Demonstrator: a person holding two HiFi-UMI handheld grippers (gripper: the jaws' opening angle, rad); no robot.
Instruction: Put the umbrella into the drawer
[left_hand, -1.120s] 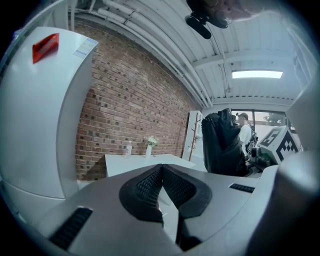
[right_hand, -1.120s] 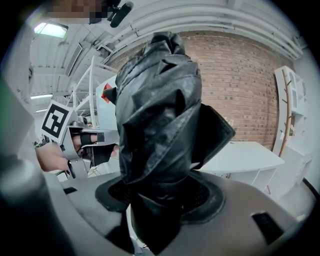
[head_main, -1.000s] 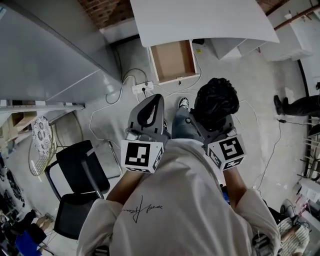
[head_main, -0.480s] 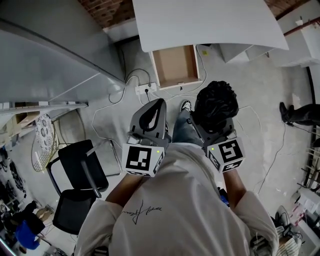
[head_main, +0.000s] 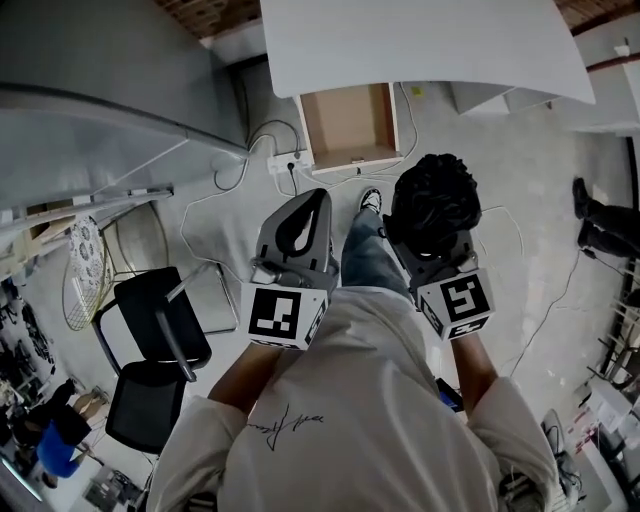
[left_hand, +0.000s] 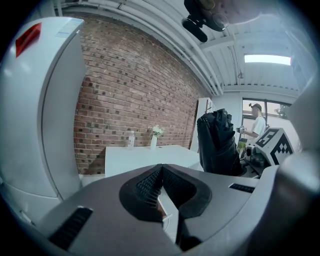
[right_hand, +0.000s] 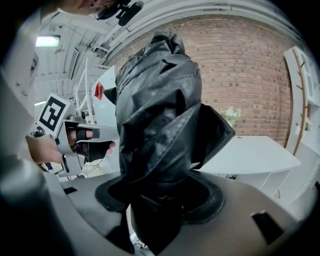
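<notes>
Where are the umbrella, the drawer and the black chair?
umbrella (right_hand: 160, 100), right gripper view, on its folded canopy.
drawer (head_main: 350, 125), head view, on its bare wooden bottom.
chair (head_main: 150, 405), head view, on its black padding.

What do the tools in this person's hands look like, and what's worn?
Both the left gripper and right gripper are grey shells with black ribbed pads inside the jaws. Each carries a white cube printed with black square markers. The person wears a loose off-white shirt with wide sleeves.
</notes>
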